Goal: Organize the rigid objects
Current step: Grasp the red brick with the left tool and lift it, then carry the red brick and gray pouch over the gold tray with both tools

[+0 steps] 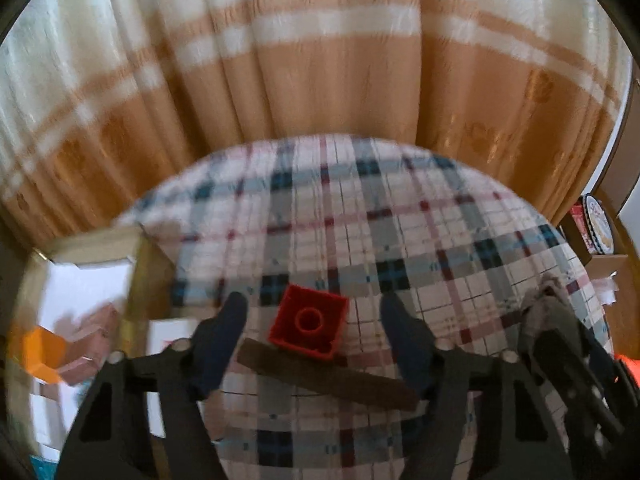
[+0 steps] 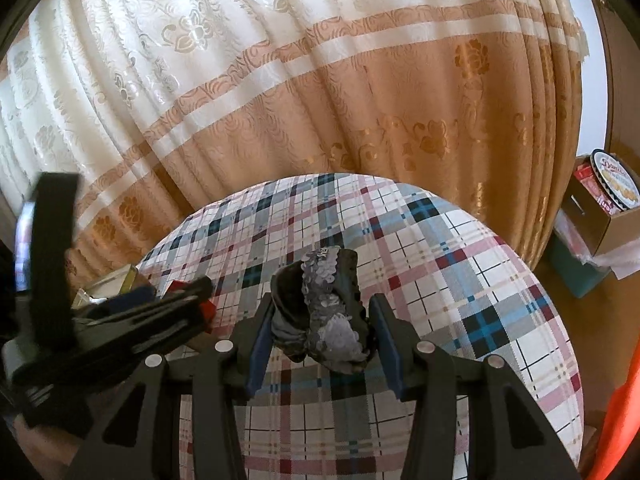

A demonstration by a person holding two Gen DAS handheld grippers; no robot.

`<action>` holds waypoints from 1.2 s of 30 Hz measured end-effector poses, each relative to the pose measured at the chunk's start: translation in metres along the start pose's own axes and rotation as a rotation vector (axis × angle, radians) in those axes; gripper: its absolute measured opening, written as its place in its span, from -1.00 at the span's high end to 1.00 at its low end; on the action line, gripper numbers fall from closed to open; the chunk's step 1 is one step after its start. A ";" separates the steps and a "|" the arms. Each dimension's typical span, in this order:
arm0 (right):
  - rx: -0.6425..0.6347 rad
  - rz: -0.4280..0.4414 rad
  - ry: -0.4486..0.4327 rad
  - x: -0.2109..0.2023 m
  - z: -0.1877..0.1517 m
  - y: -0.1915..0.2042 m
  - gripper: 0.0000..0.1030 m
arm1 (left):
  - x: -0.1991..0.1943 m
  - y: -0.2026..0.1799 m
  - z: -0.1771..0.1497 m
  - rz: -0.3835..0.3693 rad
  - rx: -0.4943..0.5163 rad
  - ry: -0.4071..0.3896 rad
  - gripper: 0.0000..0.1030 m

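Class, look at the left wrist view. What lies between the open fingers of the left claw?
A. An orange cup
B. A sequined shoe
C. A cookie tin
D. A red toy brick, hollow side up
D: the red toy brick lies hollow side up on the plaid tablecloth, between the spread fingers of the left claw, untouched.

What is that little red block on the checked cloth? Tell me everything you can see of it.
The red block looks like a plastic toy brick lying upside down: a square, hollow underside with thin walls and a round tube in the middle. It rests on the checked tablecloth, its near edge against or over a dark flat strip. It sits between the fingers of the left gripper, which do not touch it.
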State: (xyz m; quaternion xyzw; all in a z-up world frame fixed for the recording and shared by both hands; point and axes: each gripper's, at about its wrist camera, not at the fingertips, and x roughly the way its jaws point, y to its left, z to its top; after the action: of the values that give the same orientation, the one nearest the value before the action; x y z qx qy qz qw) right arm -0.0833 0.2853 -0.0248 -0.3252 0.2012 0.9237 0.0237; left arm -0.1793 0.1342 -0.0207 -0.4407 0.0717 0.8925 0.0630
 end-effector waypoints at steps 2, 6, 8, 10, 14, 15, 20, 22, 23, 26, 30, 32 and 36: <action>0.003 0.004 0.000 0.000 0.000 0.000 0.04 | 0.012 0.003 -0.001 -0.022 -0.025 0.046 -0.09; 0.006 0.002 0.001 0.000 0.000 -0.001 0.04 | 0.017 0.007 -0.004 -0.050 -0.032 0.050 0.41; 0.010 0.000 -0.002 0.000 0.001 -0.002 0.04 | 0.009 0.012 -0.004 -0.080 -0.060 0.015 0.41; 0.015 -0.001 -0.007 -0.001 0.001 -0.003 0.04 | -0.005 0.016 -0.003 -0.109 -0.072 -0.047 0.41; 0.024 -0.006 -0.024 -0.004 0.001 -0.004 0.04 | -0.044 0.025 -0.006 -0.174 -0.078 -0.174 0.41; 0.026 -0.011 -0.025 -0.004 0.002 -0.005 0.04 | -0.053 0.029 -0.008 -0.189 -0.086 -0.191 0.41; 0.025 -0.039 -0.024 -0.003 0.002 -0.005 0.04 | -0.078 0.041 -0.034 -0.211 -0.099 -0.224 0.41; 0.021 -0.052 -0.026 -0.003 0.002 -0.004 0.04 | -0.081 0.040 -0.041 -0.212 -0.079 -0.224 0.41; 0.018 -0.057 -0.029 -0.004 0.002 -0.004 0.04 | -0.081 0.041 -0.044 -0.209 -0.073 -0.220 0.41; 0.004 -0.083 -0.038 -0.005 0.002 -0.002 0.04 | -0.083 0.043 -0.050 -0.200 -0.059 -0.211 0.41; -0.035 -0.127 -0.046 -0.005 0.002 0.005 0.04 | -0.093 0.049 -0.053 -0.175 -0.048 -0.225 0.41; -0.051 -0.146 -0.053 -0.006 0.001 0.008 0.04 | -0.098 0.055 -0.056 -0.167 -0.055 -0.230 0.41; -0.079 -0.195 -0.080 -0.010 0.000 0.013 0.04 | -0.108 0.064 -0.063 -0.140 -0.043 -0.254 0.41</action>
State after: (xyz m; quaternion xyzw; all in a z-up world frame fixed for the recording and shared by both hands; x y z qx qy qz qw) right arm -0.0776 0.2743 -0.0141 -0.3069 0.1311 0.9364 0.1087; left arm -0.0758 0.0546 0.0320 -0.3293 0.0131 0.9360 0.1240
